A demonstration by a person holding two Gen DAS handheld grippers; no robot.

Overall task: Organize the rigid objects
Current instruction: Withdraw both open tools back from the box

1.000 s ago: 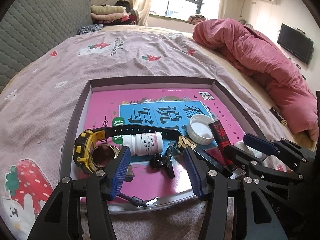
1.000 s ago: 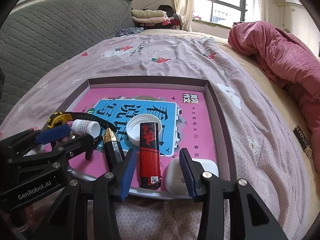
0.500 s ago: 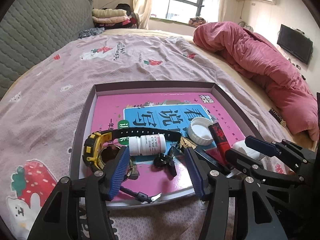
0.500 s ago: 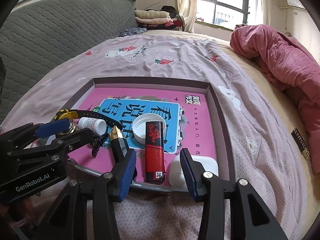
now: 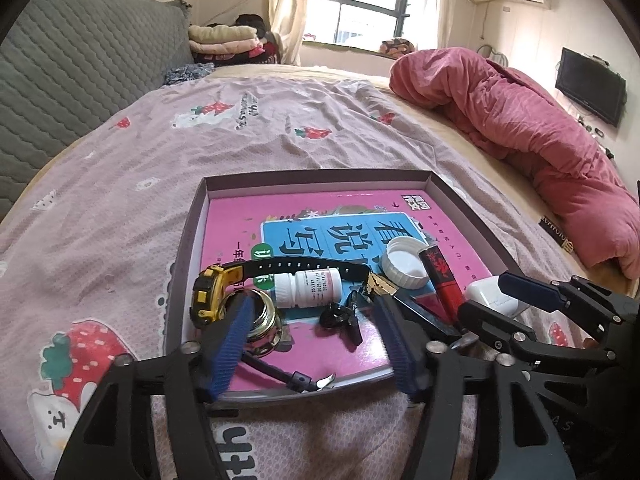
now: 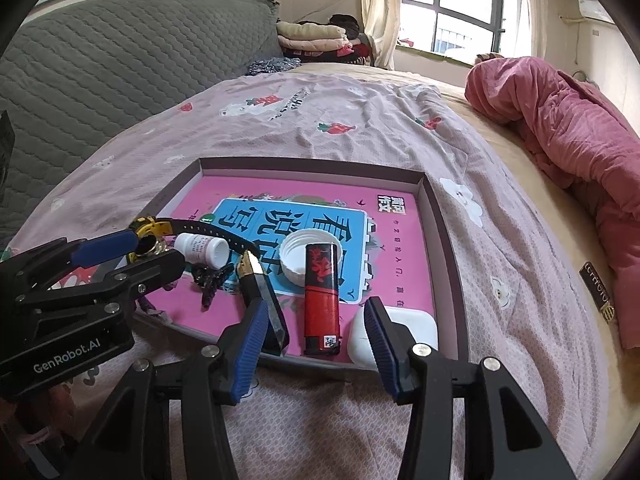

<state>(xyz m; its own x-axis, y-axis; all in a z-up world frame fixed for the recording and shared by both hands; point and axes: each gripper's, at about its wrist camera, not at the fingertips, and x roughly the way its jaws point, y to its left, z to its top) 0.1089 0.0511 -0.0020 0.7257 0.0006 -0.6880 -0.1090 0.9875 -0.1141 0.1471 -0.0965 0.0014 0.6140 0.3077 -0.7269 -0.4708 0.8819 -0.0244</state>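
A shallow box tray (image 5: 320, 178) (image 6: 448, 248) lined with a pink book lies on the bed. In it lie a yellow-and-black watch (image 5: 208, 296) (image 6: 148, 228), a white pill bottle (image 5: 308, 286) (image 6: 202, 248), a black clip (image 5: 340, 318) (image 6: 210, 280), a white cap (image 5: 404, 262) (image 6: 296, 256), a red-and-black lighter (image 5: 442, 276) (image 6: 320, 300), a black-and-gold bar (image 6: 260, 292) and a white earbud case (image 5: 492, 294) (image 6: 416, 328). My left gripper (image 5: 314, 346) is open and empty at the tray's near edge. My right gripper (image 6: 312, 344) is open and empty, straddling the lighter's near end.
The tray rests on a lilac strawberry-print sheet (image 5: 260, 128). A pink quilt (image 5: 520, 128) (image 6: 568, 128) is heaped at the right. A grey quilted headboard (image 6: 120, 60) stands at the left, with folded clothes (image 5: 228, 40) by the window.
Both grippers have drawn back and risen a little from the tray, so the objects look farther away. Nothing in the tray has moved. Both stay open.
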